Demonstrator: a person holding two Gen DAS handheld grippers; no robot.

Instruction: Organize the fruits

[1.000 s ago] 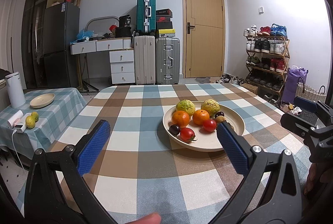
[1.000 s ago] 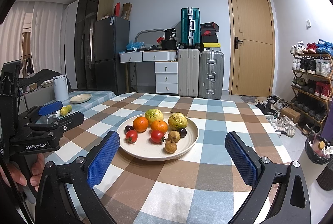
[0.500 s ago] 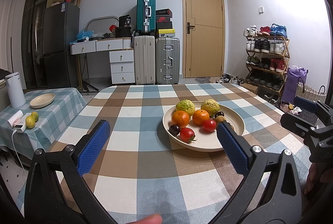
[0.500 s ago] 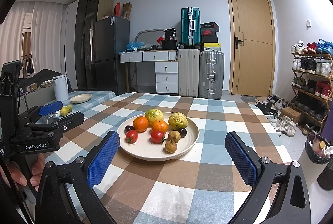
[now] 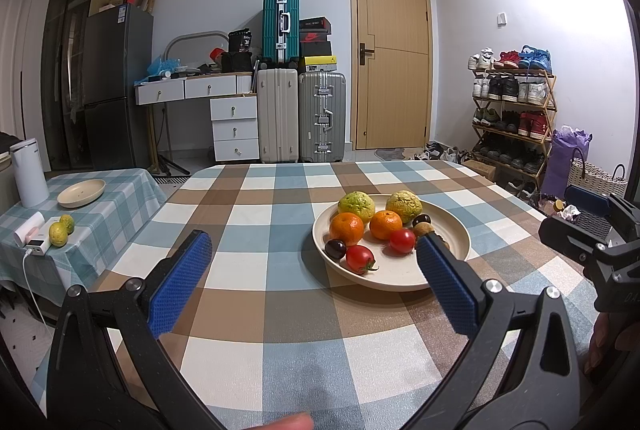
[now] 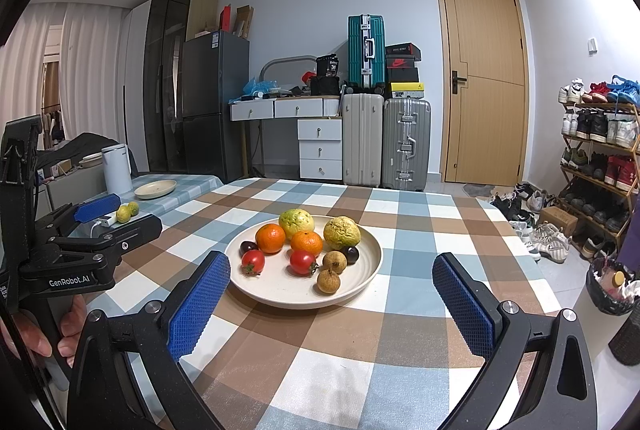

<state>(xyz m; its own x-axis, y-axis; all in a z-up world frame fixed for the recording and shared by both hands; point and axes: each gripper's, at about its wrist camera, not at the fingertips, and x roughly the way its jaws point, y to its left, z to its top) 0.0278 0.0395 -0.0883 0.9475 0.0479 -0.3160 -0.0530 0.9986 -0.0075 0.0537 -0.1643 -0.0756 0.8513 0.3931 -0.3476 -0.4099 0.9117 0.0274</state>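
A checked tablecloth in brown, blue and white covers the big table, and behind it suitcases, a grey fridge and a wooden door line the far wall, with a shoe rack off to the side. A person holds both tools low over the near edge of the table. The left gripper has its blue pads spread wide with nothing between them; the beige plate of fruit lies just ahead of it and toward its right finger, whose tip overlaps the plate's near rim in that view. The right gripper is likewise spread wide and empty, and the plate sits straight ahead, between the lines of its two fingers. On the plate there are two bumpy green-yellow fruits at the back, two oranges in front of them, two red tomatoes, two dark plums and two brown longans nearest the right gripper. Well off to the left gripper's left, a smaller side table carries an empty dish, a white kettle and two green citrus fruits.
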